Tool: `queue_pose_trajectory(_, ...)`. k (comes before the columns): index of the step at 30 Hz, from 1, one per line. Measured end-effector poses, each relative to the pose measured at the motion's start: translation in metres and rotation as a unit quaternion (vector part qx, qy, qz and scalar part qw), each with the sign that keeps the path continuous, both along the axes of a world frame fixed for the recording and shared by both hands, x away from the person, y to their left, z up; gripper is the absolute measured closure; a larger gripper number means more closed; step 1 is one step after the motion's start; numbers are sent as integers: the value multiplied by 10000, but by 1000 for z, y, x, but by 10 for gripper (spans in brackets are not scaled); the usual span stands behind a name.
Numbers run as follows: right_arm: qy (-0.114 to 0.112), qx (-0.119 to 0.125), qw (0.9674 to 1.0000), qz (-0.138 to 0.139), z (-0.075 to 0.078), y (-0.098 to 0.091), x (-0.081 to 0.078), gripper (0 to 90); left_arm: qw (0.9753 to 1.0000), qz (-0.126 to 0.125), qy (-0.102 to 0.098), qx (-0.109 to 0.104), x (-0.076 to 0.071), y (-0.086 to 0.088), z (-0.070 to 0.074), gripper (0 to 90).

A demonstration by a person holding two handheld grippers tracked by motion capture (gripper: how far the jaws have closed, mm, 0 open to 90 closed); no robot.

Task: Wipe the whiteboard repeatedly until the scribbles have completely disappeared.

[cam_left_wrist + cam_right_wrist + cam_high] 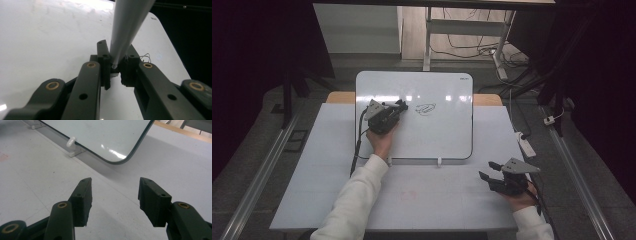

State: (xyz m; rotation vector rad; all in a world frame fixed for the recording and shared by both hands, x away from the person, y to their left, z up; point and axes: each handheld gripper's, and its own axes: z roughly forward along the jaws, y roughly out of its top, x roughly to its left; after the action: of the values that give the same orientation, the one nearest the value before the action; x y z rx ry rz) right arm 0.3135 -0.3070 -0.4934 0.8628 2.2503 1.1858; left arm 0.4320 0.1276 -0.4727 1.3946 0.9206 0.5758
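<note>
The left tool (400,106), on an outstretched white-sleeved arm, is clamped tight and points far-right, while the right tool (490,171) rests near-right with jaws parted, pointing left.

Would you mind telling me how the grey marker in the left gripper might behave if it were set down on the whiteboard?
The marker looks like a smooth, round, tapering barrel, so it would probably roll on the glossy whiteboard. It seems rigid and likely light, as the left gripper holds it by the tip end alone. That slick surface may let it slip or pivot between the pads.
</note>
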Motion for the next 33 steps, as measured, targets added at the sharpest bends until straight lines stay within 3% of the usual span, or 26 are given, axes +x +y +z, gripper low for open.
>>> queue_pose_trajectory(3,8,0,10000,-11,0,0,0,449,10000,-62,19,-69,0,-5,-2,790)
queue_pose_trajectory(7,2,-14,10000,-8,0,0,-1,449,9997,-236,8,-97,2,-27,-5,790)
queue_pose_trajectory(10,-7,-2,10000,-17,0,-1,0,449,9995,-323,8,-4,2,-36,-5,790)
queue_pose_trajectory(17,-1,5,10000,-8,0,-1,0,449,9999,-151,40,-43,2,-15,-1,790)
queue_pose_trajectory(26,-19,3,10000,-19,1,-1,0,449,9981,-607,86,-15,-2,-64,-12,790)
queue_pose_trajectory(29,-6,0,10000,-16,0,-1,0,449,9985,-543,53,85,-3,-61,-10,790)
queue_pose_trajectory(33,-20,11,10000,1,1,-1,-1,449,9996,-285,33,58,-2,-36,-6,790)
